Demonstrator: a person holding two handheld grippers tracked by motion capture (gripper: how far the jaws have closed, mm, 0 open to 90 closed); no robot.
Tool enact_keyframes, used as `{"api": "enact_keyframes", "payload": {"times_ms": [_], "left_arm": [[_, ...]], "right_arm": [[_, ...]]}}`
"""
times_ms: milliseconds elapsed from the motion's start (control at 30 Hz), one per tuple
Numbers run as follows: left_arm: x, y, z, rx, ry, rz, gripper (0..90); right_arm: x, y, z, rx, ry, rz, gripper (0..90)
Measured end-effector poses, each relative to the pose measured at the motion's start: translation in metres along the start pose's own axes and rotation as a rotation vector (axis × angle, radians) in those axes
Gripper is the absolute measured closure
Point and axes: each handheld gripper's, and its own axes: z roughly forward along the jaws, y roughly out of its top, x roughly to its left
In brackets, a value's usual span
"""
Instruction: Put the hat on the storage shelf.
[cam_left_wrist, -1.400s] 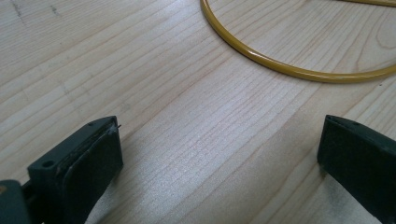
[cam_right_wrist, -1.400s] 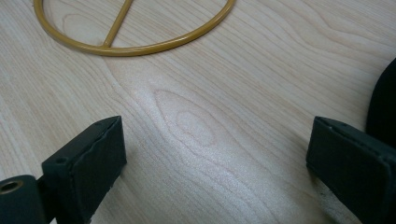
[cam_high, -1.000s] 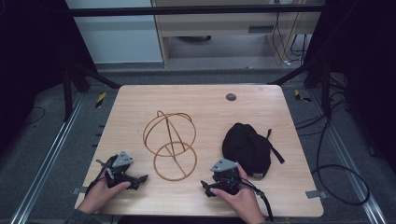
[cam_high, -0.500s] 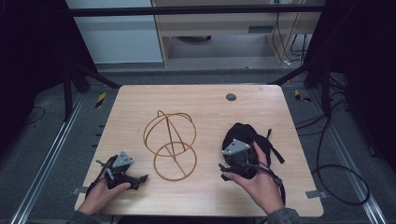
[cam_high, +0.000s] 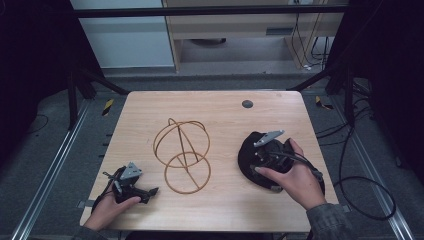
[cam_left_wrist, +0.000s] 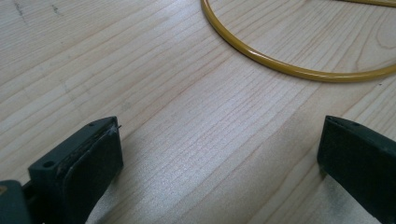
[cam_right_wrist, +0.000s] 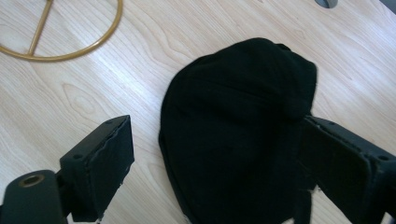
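Three cams: one overhead, one riding each gripper

We've got the high view looking forward and down over the whole table (cam_high: 215, 107). The left gripper view skims low over the wood, close to the gold wire stand (cam_left_wrist: 289, 70); the right gripper view hangs just above the black cap (cam_right_wrist: 238, 126). Both share that stand's ring with the high view.

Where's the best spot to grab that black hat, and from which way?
Probably the near edge of the black hat, coming from above on the person's side. It lies flattened on the table, so the soft rim offers a fold to pinch. The right gripper already hangs over it with jaws wide open, one jaw to each side of that edge.
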Motion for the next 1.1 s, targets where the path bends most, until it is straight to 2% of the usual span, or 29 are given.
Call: {"api": "enact_keyframes", "payload": {"times_ms": [100, 167, 200, 300, 367, 533, 567, 667, 733, 867, 1100], "left_arm": [[0.0, 0.0, 0.0, 0.0, 0.0, 0.0, 0.0], [0.0, 0.0, 0.0, 0.0, -0.001, 0.001, 0.0], [0.0, 0.0, 0.0, 0.0, -0.001, 0.001, 0.0], [0.0, 0.0, 0.0, 0.0, -0.005, 0.004, 0.0], [-0.001, 0.0, 0.0, 0.0, -0.004, 0.006, 0.0], [-0.004, -0.001, 0.0, -0.005, -0.022, 0.03, 0.1], [-0.006, -0.001, 0.0, -0.004, -0.014, 0.017, 0.0], [-0.006, 0.0, 0.0, -0.004, -0.013, 0.017, 0.0], [-0.006, 0.0, 0.0, -0.004, -0.013, 0.016, 0.0], [-0.006, 0.0, 0.0, -0.003, -0.009, 0.011, 0.0], [-0.006, 0.0, 0.0, -0.003, -0.009, 0.011, 0.0]], "right_arm": [[-0.007, 0.002, -0.006, 0.016, -0.015, 0.0, 10.6], [-0.017, 0.004, -0.011, 0.028, -0.004, 0.018, 10.1], [-0.017, 0.004, -0.011, 0.028, -0.004, 0.018, 10.1], [-0.03, 0.006, -0.015, 0.065, -0.03, 0.025, 11.6], [-0.033, 0.007, -0.015, 0.071, -0.031, 0.033, 12.1], [-0.045, 0.009, -0.014, 0.102, -0.015, 0.048, 13.5], [-0.051, 0.01, -0.012, 0.109, 0.0, 0.055, 13.4], [-0.055, 0.011, -0.01, 0.129, -0.014, 0.046, 13.8], [-0.058, 0.012, -0.009, 0.135, 0.003, 0.058, 14.0], [-0.062, 0.016, -0.007, 0.159, 0.029, 0.041, 16.8], [-0.066, 0.019, 0.001, 0.185, 0.046, 0.052, 22.5]]}}
